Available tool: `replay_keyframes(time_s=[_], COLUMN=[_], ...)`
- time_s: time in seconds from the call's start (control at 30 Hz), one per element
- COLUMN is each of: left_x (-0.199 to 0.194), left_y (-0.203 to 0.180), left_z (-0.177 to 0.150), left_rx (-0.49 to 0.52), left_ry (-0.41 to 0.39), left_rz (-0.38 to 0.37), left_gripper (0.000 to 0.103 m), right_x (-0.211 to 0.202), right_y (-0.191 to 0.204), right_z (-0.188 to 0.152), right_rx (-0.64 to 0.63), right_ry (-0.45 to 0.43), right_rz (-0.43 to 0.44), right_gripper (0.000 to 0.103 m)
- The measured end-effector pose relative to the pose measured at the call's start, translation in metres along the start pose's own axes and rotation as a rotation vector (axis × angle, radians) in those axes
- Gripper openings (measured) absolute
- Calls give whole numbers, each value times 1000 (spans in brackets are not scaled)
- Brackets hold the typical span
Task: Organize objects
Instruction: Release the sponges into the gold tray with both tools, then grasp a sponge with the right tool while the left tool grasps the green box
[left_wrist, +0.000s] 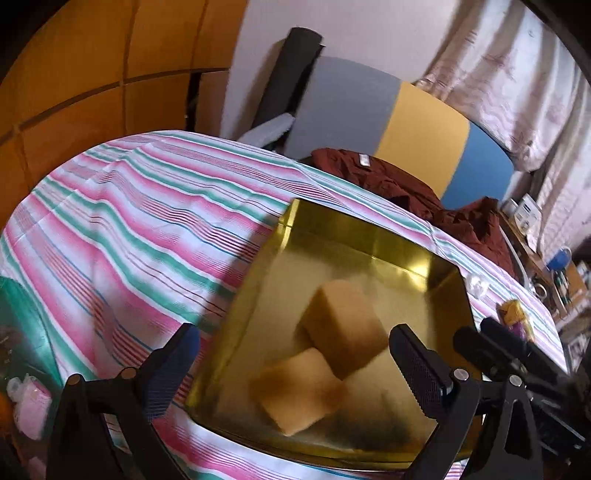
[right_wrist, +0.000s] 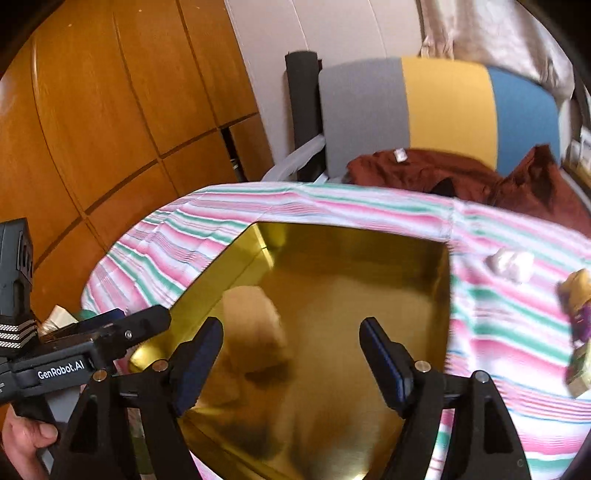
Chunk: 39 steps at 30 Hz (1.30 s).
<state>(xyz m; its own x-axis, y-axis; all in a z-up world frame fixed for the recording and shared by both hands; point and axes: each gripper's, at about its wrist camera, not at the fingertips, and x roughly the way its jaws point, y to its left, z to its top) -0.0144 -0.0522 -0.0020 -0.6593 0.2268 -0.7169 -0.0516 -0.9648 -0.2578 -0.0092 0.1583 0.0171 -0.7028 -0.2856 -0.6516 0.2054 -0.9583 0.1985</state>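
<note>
Gold tin (left_wrist: 402, 240), frame centre on the striped bedspread (left_wrist: 122, 206) — two tan sponge blocks (left_wrist: 343, 325) inside, directly ahead of left gripper (left_wrist: 291, 354) and right gripper (right_wrist: 291, 354) — both wide, empty.

A home bedroom: a bed (left_wrist: 129, 206) under a striped sheet, wooden wardrobe doors (right_wrist: 110, 110), a curtain (left_wrist: 517, 74), crumpled clothing (right_wrist: 461, 173).

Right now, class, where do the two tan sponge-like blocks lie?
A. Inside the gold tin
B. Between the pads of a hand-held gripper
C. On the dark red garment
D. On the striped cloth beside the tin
A: in the left wrist view both tan blocks rest on the floor of the gold tin, within its walls, with no pads touching them.
</note>
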Motion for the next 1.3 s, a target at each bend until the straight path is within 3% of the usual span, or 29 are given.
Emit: replay_keyframes(time_s=[0.53,0.77,1.03,1.13,1.3], left_x=[-2,-6,-9,-10,-10], left_y=[-76,-104,-135,-143,-159], left_z=[-32,-49,-66,-70,-77], left_rx=[237,297,363,373,392], left_ry=[16,25,44,50,69], left_rz=[-181,-263,-310,-319,-342], left_gripper=[103,103,103,103,103], right_x=[-46,-91,-157,-171,-173], right_y=[-102,-178,-271,-296,-322], right_z=[-39,-77,-119,-128,-135], right_rx=[140,276,493,546,558], right_ry=[11,-22,-111,-122,-111], right_rz=[-192,-370,-670,-727,-744], right_gripper=[78,78,78,78,79])
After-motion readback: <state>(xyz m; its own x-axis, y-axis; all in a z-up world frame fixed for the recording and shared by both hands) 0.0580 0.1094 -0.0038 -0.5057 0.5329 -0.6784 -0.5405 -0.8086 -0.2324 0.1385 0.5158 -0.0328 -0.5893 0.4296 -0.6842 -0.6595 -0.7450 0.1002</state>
